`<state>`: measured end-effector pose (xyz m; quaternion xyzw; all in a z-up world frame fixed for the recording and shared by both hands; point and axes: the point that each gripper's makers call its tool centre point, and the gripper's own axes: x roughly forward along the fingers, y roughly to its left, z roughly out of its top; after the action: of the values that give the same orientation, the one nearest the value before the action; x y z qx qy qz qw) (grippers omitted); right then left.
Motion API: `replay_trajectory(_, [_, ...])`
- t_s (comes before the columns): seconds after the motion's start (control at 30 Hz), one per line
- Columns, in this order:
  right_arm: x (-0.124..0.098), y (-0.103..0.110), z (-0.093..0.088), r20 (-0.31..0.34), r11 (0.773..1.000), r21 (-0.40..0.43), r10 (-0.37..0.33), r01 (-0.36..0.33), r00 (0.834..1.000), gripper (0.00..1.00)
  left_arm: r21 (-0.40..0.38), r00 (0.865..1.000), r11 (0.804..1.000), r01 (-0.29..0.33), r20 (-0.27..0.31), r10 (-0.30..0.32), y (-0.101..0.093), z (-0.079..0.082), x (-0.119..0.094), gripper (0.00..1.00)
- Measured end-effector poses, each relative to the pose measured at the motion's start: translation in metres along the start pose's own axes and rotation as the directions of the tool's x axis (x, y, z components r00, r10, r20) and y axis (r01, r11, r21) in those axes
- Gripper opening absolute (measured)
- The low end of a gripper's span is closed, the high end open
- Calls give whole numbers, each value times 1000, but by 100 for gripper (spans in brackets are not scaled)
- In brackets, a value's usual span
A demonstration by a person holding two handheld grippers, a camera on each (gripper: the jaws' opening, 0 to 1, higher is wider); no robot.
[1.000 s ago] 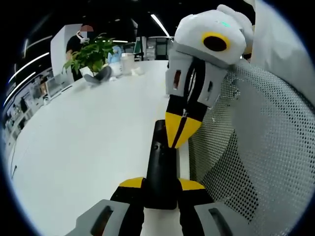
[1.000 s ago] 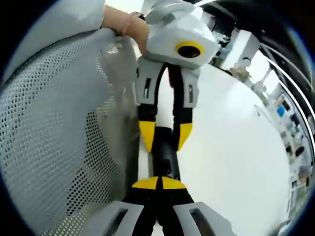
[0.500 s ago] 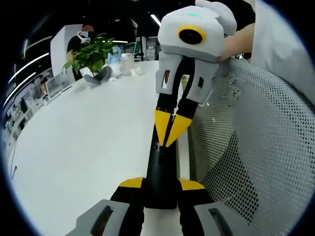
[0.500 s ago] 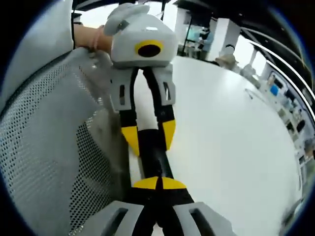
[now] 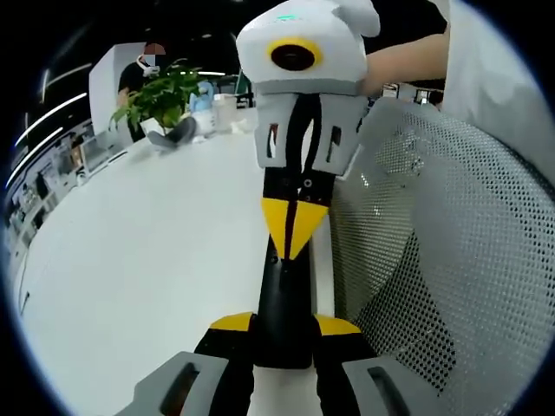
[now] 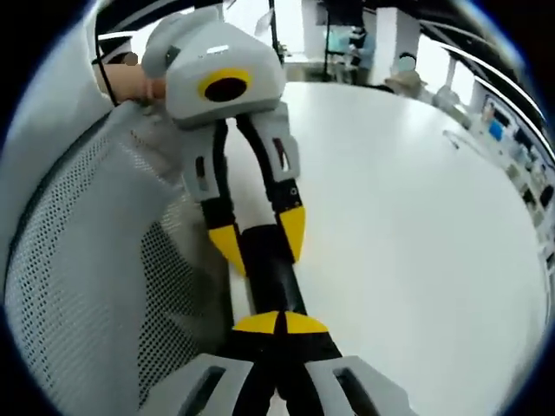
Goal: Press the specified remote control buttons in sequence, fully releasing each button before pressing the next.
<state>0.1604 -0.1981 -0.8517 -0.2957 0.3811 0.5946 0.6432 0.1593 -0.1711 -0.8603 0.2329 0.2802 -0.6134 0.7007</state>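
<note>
A black remote control [image 5: 282, 299] lies lengthwise just above the white table, and my left gripper [image 5: 284, 325] is shut on its near end, one yellow fingertip [image 5: 232, 322] on each side. My right gripper [image 5: 293, 232] comes down from the top of the left gripper view, shut, with its joined yellow tips pointing onto the remote's top face near the far half. In the right gripper view the right gripper [image 6: 279, 323] has its tips pressed together over the remote [image 6: 270, 269], and the left gripper [image 6: 260, 241] clamps the remote's other end.
A wide white table [image 5: 147, 234] spreads to the left. A grey mesh chair back [image 5: 434, 260] stands close on the right, against the table edge. A potted plant [image 5: 160, 100] and a seated person [image 5: 143, 69] are at the far end. A person's forearm [image 5: 403, 65] holds the right gripper.
The right gripper's body has swung left in the left gripper view while its shut tips stayed over the remote's far half. The left gripper and the remote have not moved.
</note>
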Motion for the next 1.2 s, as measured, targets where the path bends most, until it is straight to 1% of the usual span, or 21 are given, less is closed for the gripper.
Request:
replay_trajectory(0.03, [0,0,0,-7,1000,-5,4,-4,1000,0,1,1000,1000,0,0,0,0,0,0,25])
replay_trajectory(0.13, [1,2,-1,-46,998,-62,6,-9,999,0,4,1000,1000,0,-1,0,0,0,0,25])
replay_trajectory(0.2, [1,2,-2,-71,990,-138,-3,-6,998,0,5,1000,1000,0,-3,0,0,0,0,25])
replay_trajectory(0.23, [1,2,-2,-83,982,-188,-9,-7,996,0,5,1000,1000,0,-3,0,0,0,0,25])
replay_trajectory(0.27, [1,3,-2,-89,978,-208,-12,-7,996,0,5,1000,1000,0,-3,0,0,0,0,25])
replay_trajectory(0.33, [1,4,-2,-90,976,-218,-12,-8,996,0,5,1000,1000,0,-3,0,0,0,0,25])
replay_trajectory(0.4, [1,2,-2,-87,980,-200,-4,-13,996,0,4,1000,1000,0,-2,0,0,0,0,25])
replay_trajectory(0.5, [0,1,-2,-73,989,-144,10,-21,997,0,5,1000,1000,0,-3,0,0,0,0,25])
replay_trajectory(0.57, [0,1,-2,-68,991,-134,14,-23,998,0,5,1000,1000,0,-3,0,0,0,0,25])
replay_trajectory(0.63, [0,1,-2,-56,995,-98,23,-29,998,0,6,1000,1000,0,-3,0,0,0,0,25])
replay_trajectory(0.7, [0,1,-1,-34,999,-25,42,-43,999,0,7,1000,1000,0,-4,0,0,0,0,25])
replay_trajectory(0.8, [-1,-1,-1,-2,998,25,49,-49,999,0,8,1000,1000,-1,-5,1,0,0,0,25])
replay_trajectory(0.87, [-1,-1,-2,13,998,35,43,-43,999,0,8,1000,1000,-1,-5,1,0,0,0,25])
replay_trajectory(1.0, [-1,-1,0,17,999,38,36,-37,999,0,9,1000,1000,-2,-6,2,0,0,0,25])
replay_trajectory(1.07, [-1,-6,0,10,999,38,13,-13,1000,0,9,1000,1000,-2,-6,2,0,0,0,25])
replay_trajectory(1.1, [-1,-12,-1,-7,1000,25,-15,15,1000,0,9,1000,1000,-2,-6,2,0,0,0,25])
replay_trajectory(1.13, [0,-14,-2,-13,1000,19,-16,16,1000,0,9,1000,1000,-2,-6,2,0,0,0,25])
replay_trajectory(1.2, [1,-14,-1,-20,999,36,7,-6,1000,0,9,1000,1000,-2,-5,2,0,0,0,25])
